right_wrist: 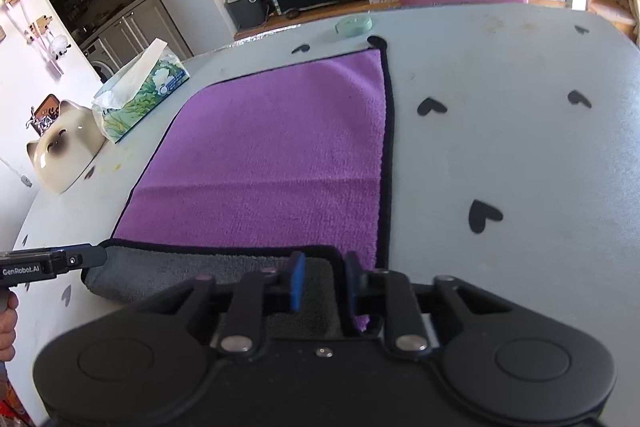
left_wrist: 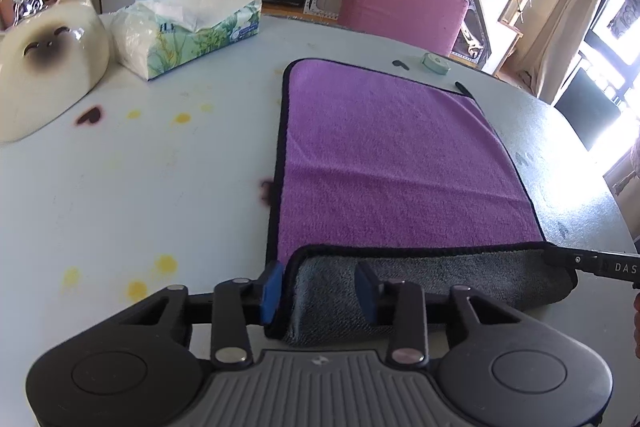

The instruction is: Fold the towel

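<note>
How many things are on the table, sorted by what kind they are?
Towel: 1
Tissue box: 1
Cat-shaped bowl: 1
Small round green thing: 1
Total: 4
</note>
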Demonstrator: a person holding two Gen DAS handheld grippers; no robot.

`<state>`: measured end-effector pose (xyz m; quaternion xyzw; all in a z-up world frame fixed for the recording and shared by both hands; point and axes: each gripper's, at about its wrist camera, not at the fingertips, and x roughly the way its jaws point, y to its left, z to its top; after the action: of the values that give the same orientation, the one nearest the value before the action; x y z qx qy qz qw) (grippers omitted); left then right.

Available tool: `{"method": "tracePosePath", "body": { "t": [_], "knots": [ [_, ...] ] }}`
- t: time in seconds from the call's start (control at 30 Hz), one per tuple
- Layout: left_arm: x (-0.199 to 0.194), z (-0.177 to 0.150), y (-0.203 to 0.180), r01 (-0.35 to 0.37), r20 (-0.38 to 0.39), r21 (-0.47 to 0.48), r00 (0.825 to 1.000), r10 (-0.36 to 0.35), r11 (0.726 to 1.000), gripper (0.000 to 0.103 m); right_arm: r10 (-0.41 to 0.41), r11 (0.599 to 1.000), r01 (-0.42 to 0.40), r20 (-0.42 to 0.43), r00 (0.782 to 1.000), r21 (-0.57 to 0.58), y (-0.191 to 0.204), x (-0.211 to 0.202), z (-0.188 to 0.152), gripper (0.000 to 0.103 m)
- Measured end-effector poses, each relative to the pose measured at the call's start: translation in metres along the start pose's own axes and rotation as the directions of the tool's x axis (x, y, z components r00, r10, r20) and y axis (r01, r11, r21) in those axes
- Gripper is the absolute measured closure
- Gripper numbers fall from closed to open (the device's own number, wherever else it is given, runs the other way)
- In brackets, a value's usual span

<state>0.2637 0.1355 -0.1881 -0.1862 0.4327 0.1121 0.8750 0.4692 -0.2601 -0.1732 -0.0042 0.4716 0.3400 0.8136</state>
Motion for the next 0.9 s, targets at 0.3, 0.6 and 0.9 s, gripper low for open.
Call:
{"method": "tracePosePath", "body": {
  "t": [0.3,0.6,0.9],
  "knots": [
    [0.004,-0.001,0.0,0.0,-0.029,0.004,1.0,0.0,1.0,0.068,-0.001,1.0,0.0,-0.034,0.999,-0.016,-0.002,-0.002,-0.008,0.096],
    [0.01,0.003,-0.003,-0.013,-0.044,0.003,0.999,0.013,1.0,0.082,-0.007,1.0,0.007,-0.04,0.999,-0.009,-0.004,-0.005,-0.018,0.098],
    [0.018,0.005,-0.009,-0.039,-0.062,0.039,0.997,0.041,0.998,0.094,-0.007,1.0,0.007,-0.038,0.999,-0.003,-0.003,-0.007,-0.019,0.098]
  ]
}}
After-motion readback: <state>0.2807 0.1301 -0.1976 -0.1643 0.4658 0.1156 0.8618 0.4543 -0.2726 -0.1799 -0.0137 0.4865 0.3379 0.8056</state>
